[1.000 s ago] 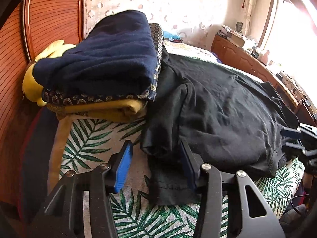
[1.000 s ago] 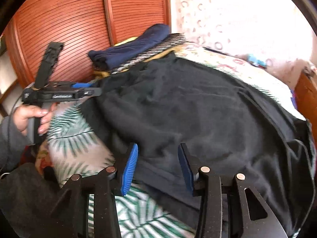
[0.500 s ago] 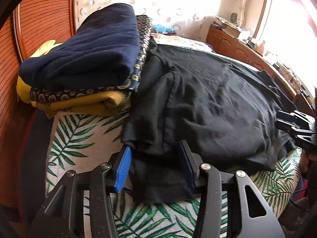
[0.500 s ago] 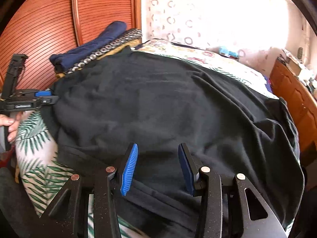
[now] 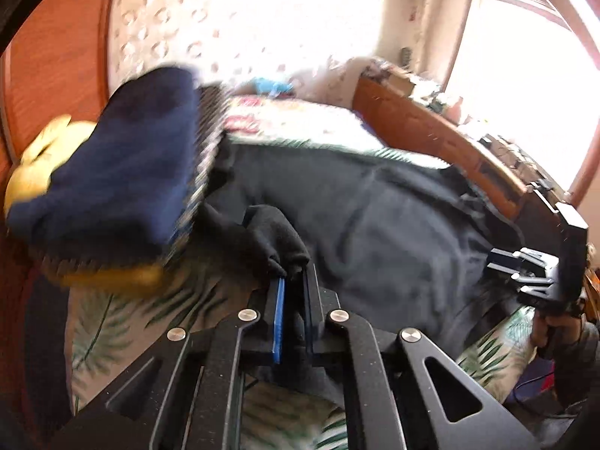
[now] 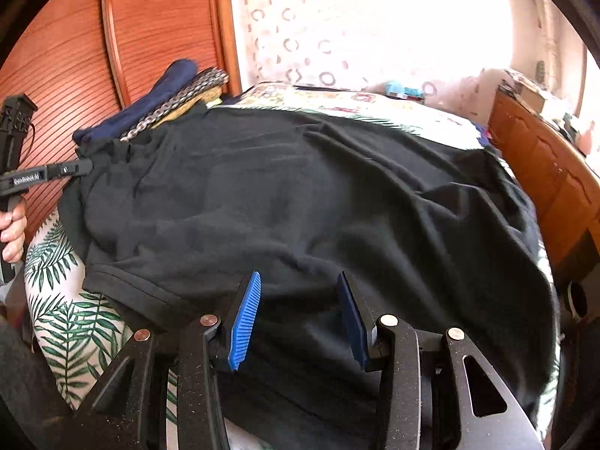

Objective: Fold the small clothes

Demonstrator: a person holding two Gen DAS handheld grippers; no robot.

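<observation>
Garment: a black T-shirt [image 6: 300,202] is spread across the leaf-print bedcover [image 6: 67,322], its left end beside a stack of folded clothes [image 5: 123,172] by the wooden headboard [image 6: 75,56].
Left gripper [image 5: 292,281]: its jaws have just been closing and are pressed together on a bunched fold of the shirt's left edge, which is raised off the bed.
Right gripper [image 6: 298,318]: jaws are held apart over the near hem; nothing is pinched.
Step in hand: the first fold is judged to be starting, with one side gripped.
Next move: the near hem is probably to be pinched by the right gripper before both sides are carried over together.
</observation>
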